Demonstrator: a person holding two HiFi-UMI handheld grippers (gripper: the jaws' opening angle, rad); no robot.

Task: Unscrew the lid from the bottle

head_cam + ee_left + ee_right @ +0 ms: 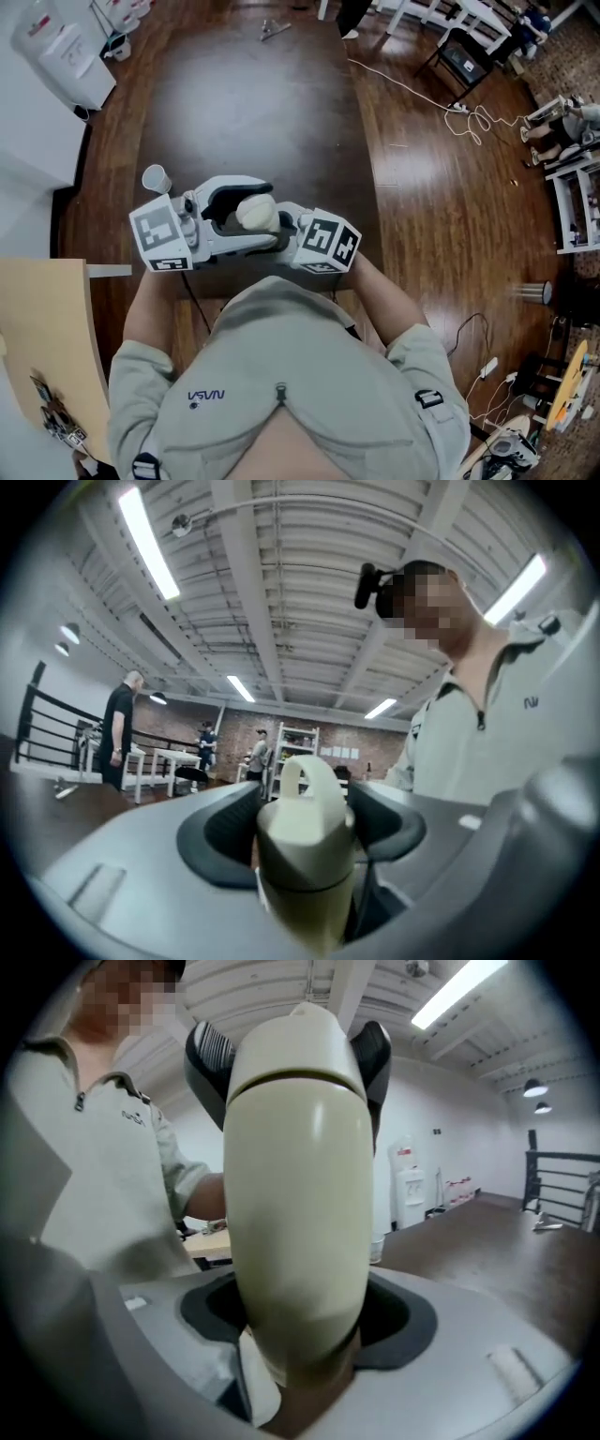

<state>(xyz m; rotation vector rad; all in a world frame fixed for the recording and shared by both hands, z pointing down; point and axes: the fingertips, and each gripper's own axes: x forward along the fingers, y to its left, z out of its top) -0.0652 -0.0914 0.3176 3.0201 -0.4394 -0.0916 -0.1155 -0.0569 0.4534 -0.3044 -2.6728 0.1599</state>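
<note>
**Lid gripped at both ends, the twist is still to come**

We hold the cream bottle (300, 1222) in the air, close to the chest and above the dark wooden table (253, 103), caught between the two tools. The right gripper (305, 1321) has its jaws spread wide round the bottle's body, dark pads pressed on either side, and carries the weight. The left gripper (305, 834) faces it from the other end. Its jaws are also wide, and its ribbed black pads (208, 1058) lie against the flanks of the lid (305, 808), whose carrying loop (314, 771) stands up between them. We see no gap at the seam between lid and body, so we judge the lid is still fully screwed on.

We read this as the start of the unscrewing, with the grip taken and no turn made yet. Next the left tool should roll about the bottle's long axis while the right one stays still. Both must squeeze firmly, since the smooth body could slip round in its pads.
</note>
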